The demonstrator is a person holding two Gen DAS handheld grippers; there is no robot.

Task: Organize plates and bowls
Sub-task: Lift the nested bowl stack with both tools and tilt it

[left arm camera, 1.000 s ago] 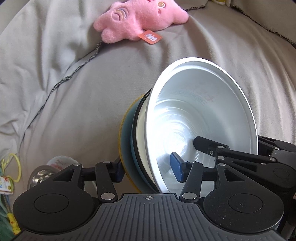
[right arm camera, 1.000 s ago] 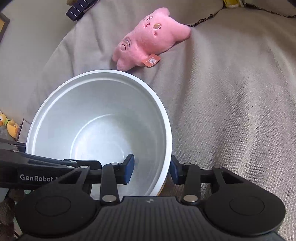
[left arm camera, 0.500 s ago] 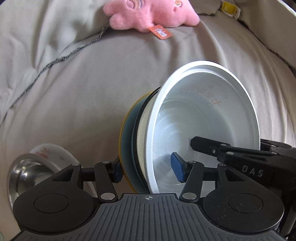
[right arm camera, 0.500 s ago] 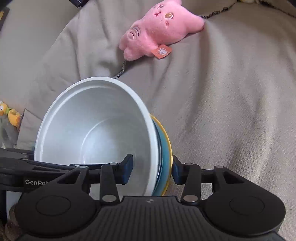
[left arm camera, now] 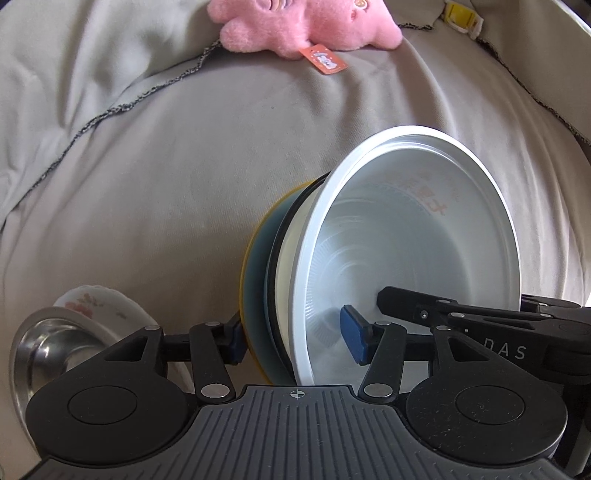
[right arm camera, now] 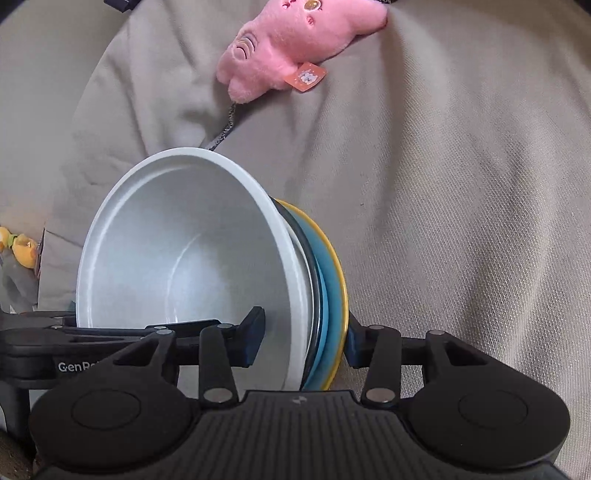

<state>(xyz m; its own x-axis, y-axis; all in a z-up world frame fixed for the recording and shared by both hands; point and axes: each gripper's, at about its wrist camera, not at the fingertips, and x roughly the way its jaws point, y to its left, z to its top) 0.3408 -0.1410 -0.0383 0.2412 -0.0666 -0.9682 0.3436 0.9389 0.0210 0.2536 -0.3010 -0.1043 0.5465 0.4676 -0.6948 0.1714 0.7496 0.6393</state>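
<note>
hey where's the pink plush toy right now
The pink plush toy lies at the top of both wrist views on the grey fabric cover, well beyond the held stack of bowls and plates.

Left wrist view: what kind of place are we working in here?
Probably a home bed or sofa rather than a kitchen: a wrinkled beige fabric cover fills the view, a pink plush toy lies on it, and the dishes sit over cloth.

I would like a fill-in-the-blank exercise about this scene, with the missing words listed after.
1. Both grippers hold one stack; its innermost piece is a ____ bowl.
2. The outermost plate has a ____ rim.
3. The plush toy on the cloth is ____.
4. Beside the left gripper lies a shiny ____ bowl.

Missing words: white; yellow; pink; metal
</note>
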